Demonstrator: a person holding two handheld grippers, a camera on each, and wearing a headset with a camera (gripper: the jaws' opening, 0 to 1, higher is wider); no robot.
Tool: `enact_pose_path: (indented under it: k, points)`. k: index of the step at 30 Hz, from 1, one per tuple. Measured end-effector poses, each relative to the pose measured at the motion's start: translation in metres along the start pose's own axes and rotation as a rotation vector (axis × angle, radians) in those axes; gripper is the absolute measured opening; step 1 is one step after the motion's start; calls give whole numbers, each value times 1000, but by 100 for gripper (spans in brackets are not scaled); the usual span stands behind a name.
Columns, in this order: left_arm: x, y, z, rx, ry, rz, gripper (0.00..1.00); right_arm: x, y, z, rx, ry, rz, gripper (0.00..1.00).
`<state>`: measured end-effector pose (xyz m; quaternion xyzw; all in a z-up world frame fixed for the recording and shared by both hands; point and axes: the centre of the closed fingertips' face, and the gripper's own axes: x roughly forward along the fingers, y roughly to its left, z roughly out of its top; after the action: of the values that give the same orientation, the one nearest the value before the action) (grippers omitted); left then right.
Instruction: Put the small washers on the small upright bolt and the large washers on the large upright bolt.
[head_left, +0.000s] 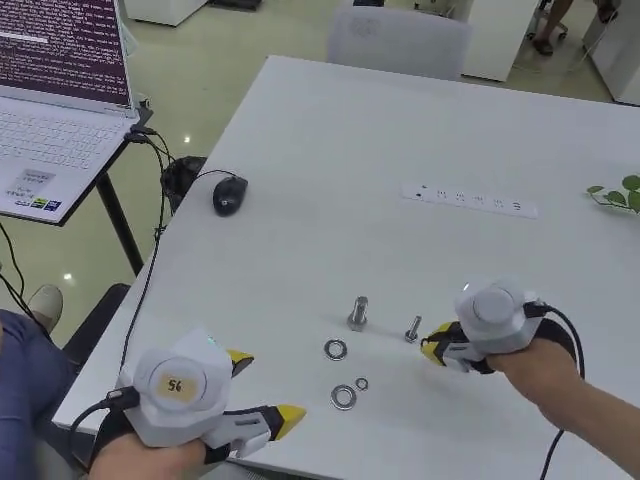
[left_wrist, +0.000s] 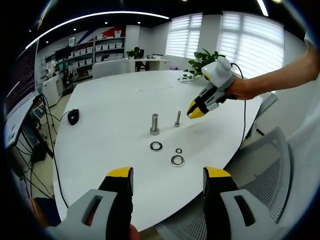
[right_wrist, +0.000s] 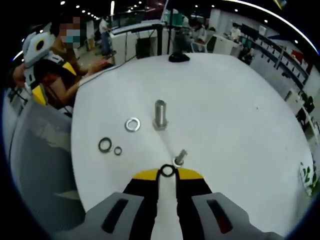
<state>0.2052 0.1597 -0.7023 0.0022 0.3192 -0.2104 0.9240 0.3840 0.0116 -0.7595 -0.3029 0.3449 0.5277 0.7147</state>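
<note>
Pinching small washer | R gripper | just beside small bolt

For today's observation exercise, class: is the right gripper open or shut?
Shut. In the right gripper view, the right gripper has its jaws pinching a small washer close to the small bolt.

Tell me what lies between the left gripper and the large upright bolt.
In the left gripper view, three loose washers: two large washers and a small washer, between left gripper and large upright bolt.
</note>
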Motion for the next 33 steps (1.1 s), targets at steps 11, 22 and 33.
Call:
enact_pose_path:
  k: [11,22,33]
  points:
    - [-4,6,-2,-15,-6,18,56,7,-18,20,-127,76,29,13]
    - [-5,9,-4,-26,-3,27,56,16,-17,15,-154,116,39,14]
    - [-4,9,-2,-23,-1,26,56,22,-17,12,-152,137,48,14]
